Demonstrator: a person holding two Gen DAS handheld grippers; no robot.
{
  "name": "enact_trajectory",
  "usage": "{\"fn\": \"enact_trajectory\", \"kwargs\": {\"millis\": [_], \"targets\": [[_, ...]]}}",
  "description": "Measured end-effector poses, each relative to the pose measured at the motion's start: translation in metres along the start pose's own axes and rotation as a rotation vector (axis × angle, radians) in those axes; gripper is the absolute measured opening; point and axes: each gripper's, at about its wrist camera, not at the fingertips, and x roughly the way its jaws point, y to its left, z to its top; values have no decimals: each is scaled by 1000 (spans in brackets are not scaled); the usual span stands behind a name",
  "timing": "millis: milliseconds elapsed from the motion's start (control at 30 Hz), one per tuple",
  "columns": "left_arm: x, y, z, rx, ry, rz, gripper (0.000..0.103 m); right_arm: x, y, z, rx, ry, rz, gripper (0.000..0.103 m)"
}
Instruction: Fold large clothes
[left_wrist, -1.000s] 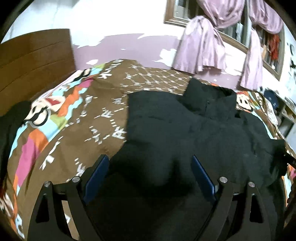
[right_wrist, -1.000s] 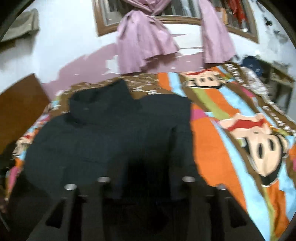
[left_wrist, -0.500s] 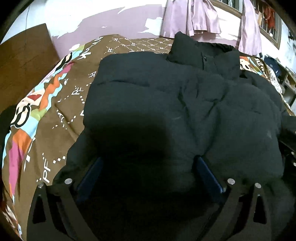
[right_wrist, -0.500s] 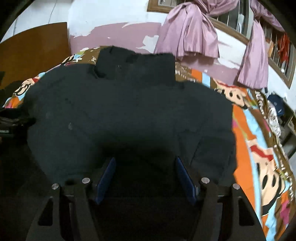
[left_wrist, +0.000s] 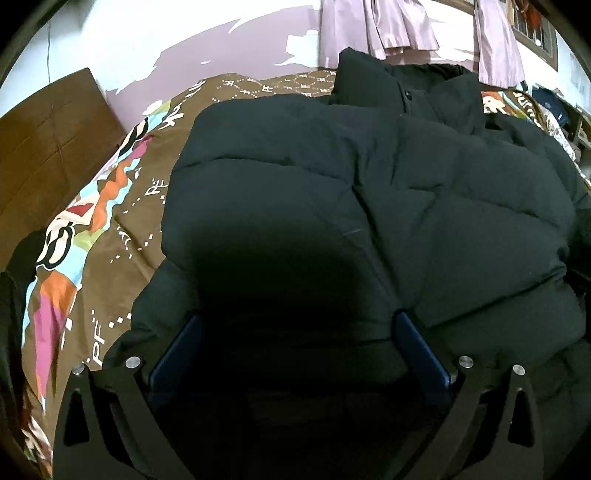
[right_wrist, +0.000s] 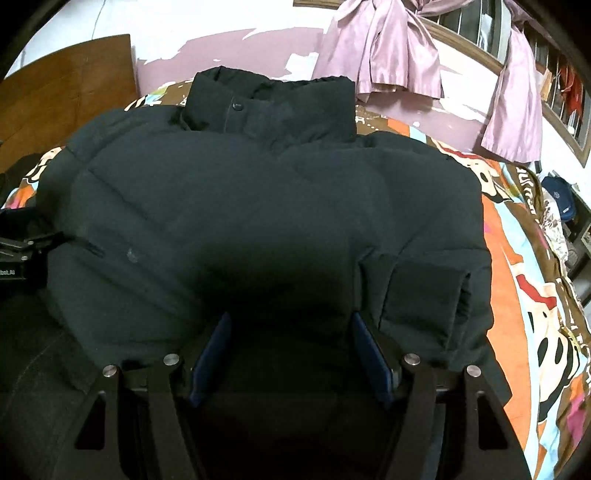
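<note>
A large black puffer jacket (left_wrist: 369, 192) lies on the bed, collar at the far end; it also fills the right wrist view (right_wrist: 258, 206). My left gripper (left_wrist: 295, 332) is open with its blue pads wide apart, and the jacket's near hem bulges between them. My right gripper (right_wrist: 291, 339) is also open, jaws apart over the near hem on the jacket's right side. A folded sleeve cuff (right_wrist: 428, 295) lies beside the right finger. The left gripper's body shows at the left edge of the right wrist view (right_wrist: 18, 254).
The bed has a colourful cartoon quilt (left_wrist: 122, 206), also in the right wrist view (right_wrist: 524, 302). A wooden headboard (left_wrist: 48, 147) stands at left. Pink curtains (right_wrist: 391, 55) hang on the far wall. Clutter (right_wrist: 557, 199) sits at the far right.
Both grippers have moved forward and down onto the jacket's near hem. The jacket now fills both views and its hem sits between each pair of open jaws.
</note>
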Motion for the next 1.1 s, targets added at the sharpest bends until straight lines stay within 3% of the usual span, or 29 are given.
{"fn": "enact_trajectory", "kwargs": {"millis": [100,200,233,367,633,700,900,1000,1100], "targets": [[-5,7,2,-31,-6,-38,101,-3,-2,1,8,-5,15,67],[-10,12,13,-96,117,-65,101,-12,-11,8,57,0,70,77],[-15,15,17,-138,169,-106,101,-17,-13,10,85,3,87,81],[-50,24,27,-286,238,-206,101,-50,-28,18,238,6,199,90],[-183,23,51,-200,118,-124,101,-133,-50,38,346,-23,216,95],[-218,24,54,-184,106,-76,101,-153,-51,47,346,-36,220,95],[-319,35,60,-201,31,-69,101,-202,-36,78,283,-75,210,98],[-342,42,67,-195,0,-28,101,-210,-27,92,258,-79,204,99],[-340,51,76,-215,-8,-35,101,-205,-22,106,245,-71,193,99]]}}
